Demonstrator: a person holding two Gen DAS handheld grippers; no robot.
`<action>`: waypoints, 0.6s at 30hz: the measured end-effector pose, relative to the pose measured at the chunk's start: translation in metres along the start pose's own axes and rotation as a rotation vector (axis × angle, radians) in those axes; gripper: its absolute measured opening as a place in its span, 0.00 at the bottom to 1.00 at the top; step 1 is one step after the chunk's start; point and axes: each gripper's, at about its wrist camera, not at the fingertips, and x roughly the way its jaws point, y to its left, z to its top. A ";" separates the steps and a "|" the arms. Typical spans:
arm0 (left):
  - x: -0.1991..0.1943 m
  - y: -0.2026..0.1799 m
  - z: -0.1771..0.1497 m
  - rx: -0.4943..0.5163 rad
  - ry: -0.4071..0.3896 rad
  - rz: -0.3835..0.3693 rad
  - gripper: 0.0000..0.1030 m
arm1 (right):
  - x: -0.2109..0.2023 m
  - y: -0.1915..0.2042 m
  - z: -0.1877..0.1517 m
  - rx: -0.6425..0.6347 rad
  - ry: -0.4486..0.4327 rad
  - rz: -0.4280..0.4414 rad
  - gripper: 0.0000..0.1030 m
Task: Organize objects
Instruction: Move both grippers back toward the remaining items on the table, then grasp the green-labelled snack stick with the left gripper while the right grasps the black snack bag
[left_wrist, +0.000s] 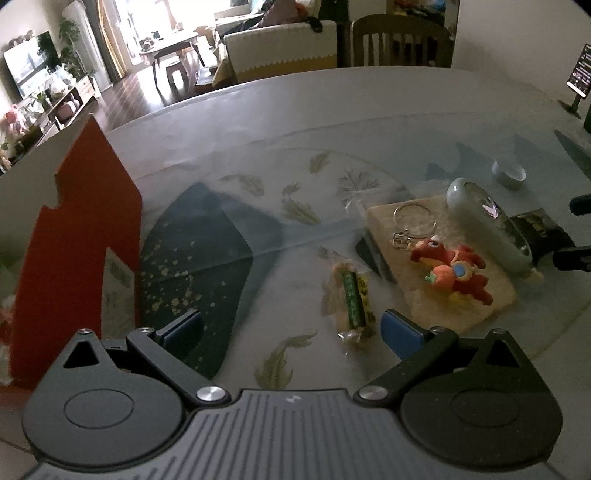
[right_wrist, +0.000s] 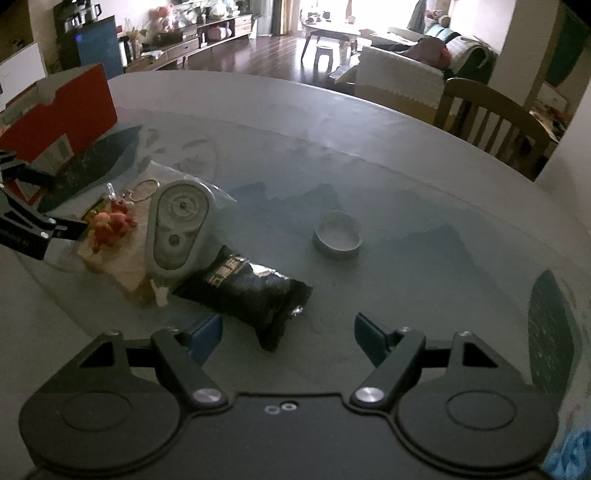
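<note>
Fingers of the left gripper (left_wrist: 291, 328) stand wide apart over the glass table (left_wrist: 258, 122), with nothing between the blue pads (left_wrist: 400, 332). In the left wrist view, a small wrapped candy (left_wrist: 352, 301) with a green label lies on the glass just ahead, toward 1 o'clock from the gripper. Farther out at 2 o'clock a tan sponge-like pad (left_wrist: 443, 273) carries a red dragon keychain (left_wrist: 452, 271), its metal ring (left_wrist: 413, 218) reaching toward the far edge of the pad. A pale grey oval case (left_wrist: 484, 229) leans at the pad's right side, touching it. A small grey dish (left_wrist: 509, 171) sits well beyond, alone. At 10 o'clock a red and white carton (left_wrist: 74, 236) stands upright at the table's edge.

From the right wrist view, the right gripper (right_wrist: 288, 336) is likewise spread open and holds nothing. A black snack packet (right_wrist: 245, 290) lies just ahead at 12 o'clock, one corner reaching toward the gap between the pads. At 11 o'clock the grey case (right_wrist: 177, 230) stands tilted against the tan pad (right_wrist: 118, 266), its lower end close to the packet. The red keychain (right_wrist: 110, 223) rests on the pad to the case's left. The grey dish (right_wrist: 338, 240) sits at 1 o'clock, apart from everything. The left gripper (right_wrist: 79, 229) enters at 9 o'clock, near the keychain. The red carton (right_wrist: 70, 110) stands far at 10 o'clock.
</note>
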 end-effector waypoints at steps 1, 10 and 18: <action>0.001 0.000 0.000 0.002 0.002 -0.001 1.00 | 0.002 0.000 0.002 -0.007 0.001 0.006 0.76; 0.009 -0.003 0.005 0.001 -0.008 0.001 1.00 | 0.019 0.008 0.013 -0.071 0.004 0.048 0.74; 0.006 -0.004 0.006 -0.007 -0.027 -0.025 0.86 | 0.022 0.011 0.016 -0.065 -0.003 0.076 0.73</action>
